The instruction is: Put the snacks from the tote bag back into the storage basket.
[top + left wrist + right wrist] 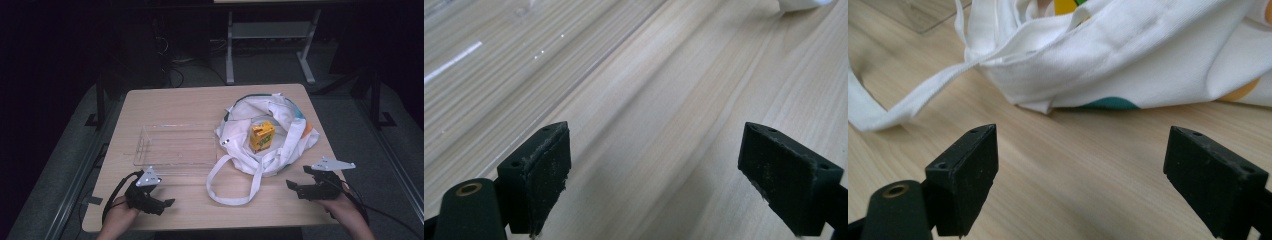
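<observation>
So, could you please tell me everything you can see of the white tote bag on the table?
The white tote bag looks like soft cloth, with teal and orange patches showing at its edges. It lies slumped on the right part of the wooden table, mouth open upward, with a yellow carton upright inside. One long strap loops toward the near edge. Its left side lies at the clear tray. Both grippers are apart from it.

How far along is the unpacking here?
Nothing looks done yet: the yellow carton sits in the white tote bag, and nothing lies in the clear tray. Left gripper and right gripper rest open, holding nothing. The whole transfer seems left.
</observation>
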